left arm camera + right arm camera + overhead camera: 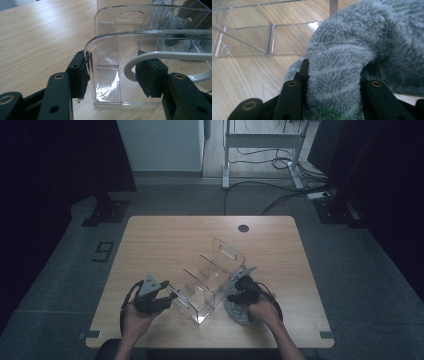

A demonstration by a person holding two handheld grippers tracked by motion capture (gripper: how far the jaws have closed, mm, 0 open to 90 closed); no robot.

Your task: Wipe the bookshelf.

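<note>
A clear plastic desk organizer (215, 275) with several dividers lies at a slant on the wooden table (165, 240). My left gripper (172, 299) meets its near left end. In the left gripper view the jaws (115, 67) stand apart: the left pad touches the edge of the organizer's clear wall (110, 45), while the right pad presses on nothing that I can see. My right gripper (234, 296) is shut on a grey fluffy cloth (239, 314) just right of the organizer. The cloth (352, 50) bulges up between the jaws (334, 67), with the organizer (244, 37) behind it.
A white cable (130, 67) loops in front of the left gripper's right jaw. A round cable hole (243, 228) sits near the table's far edge. Beyond the table are a white desk frame (260, 150) and cables on the floor. Bare wood lies at the far left.
</note>
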